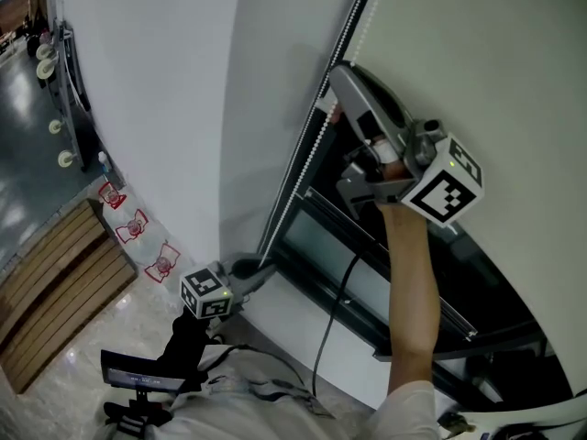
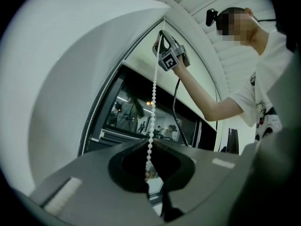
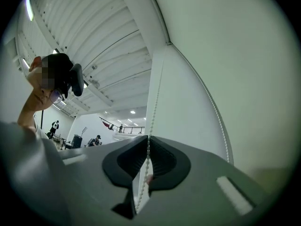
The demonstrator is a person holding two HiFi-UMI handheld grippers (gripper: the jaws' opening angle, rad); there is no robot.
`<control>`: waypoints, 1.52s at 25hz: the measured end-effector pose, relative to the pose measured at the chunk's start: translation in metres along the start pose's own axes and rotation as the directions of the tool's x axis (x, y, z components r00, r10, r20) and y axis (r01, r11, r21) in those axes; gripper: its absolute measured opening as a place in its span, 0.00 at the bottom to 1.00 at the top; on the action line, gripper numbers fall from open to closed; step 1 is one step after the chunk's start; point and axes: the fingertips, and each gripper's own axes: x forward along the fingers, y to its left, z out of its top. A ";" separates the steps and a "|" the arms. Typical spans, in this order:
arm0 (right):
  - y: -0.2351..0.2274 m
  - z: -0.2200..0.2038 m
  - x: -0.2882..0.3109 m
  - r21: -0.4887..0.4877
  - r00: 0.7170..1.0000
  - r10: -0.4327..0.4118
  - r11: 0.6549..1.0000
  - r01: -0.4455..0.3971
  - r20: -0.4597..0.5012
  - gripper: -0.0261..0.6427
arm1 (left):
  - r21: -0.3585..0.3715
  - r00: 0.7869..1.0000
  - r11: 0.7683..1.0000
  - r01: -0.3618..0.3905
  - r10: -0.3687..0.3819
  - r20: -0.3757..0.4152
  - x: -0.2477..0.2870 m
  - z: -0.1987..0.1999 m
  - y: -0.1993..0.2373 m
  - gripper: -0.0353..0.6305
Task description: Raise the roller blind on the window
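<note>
The white bead chain hangs along the window frame beside the pale roller blind, which covers the upper part of the dark window. My right gripper is raised high, shut on the bead chain, which is pinched at the jaw tips of the right gripper. My left gripper sits low by the sill, its jaws closed on the same bead chain at the tips of the left gripper. The chain runs taut between them up to the right gripper.
A curved white wall stands left of the window. A slatted wooden bench and red-and-white packets lie on the floor at left. A black cable hangs from the right gripper. A dark stand is near my feet.
</note>
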 end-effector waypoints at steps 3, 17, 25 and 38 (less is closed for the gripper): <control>0.005 -0.002 -0.003 -0.003 1.000 -0.009 1.000 0.009 0.003 0.06 | -0.001 1.000 1.000 0.006 -0.006 -0.005 0.000 -0.004 -0.002 0.05; 0.016 -0.071 -0.020 0.048 0.995 -0.036 0.998 0.041 -0.093 0.06 | 0.005 1.000 1.000 0.017 -0.017 -0.001 0.004 0.004 -0.004 0.05; 0.023 -0.133 -0.036 0.088 0.980 -0.049 0.994 0.067 -0.195 0.06 | 0.013 1.000 1.000 0.017 -0.017 0.001 0.004 0.007 -0.004 0.05; 0.040 -0.265 -0.085 0.196 0.920 -0.070 0.968 0.155 -0.385 0.06 | 0.010 1.000 1.000 0.017 -0.017 -0.013 0.003 0.005 -0.004 0.05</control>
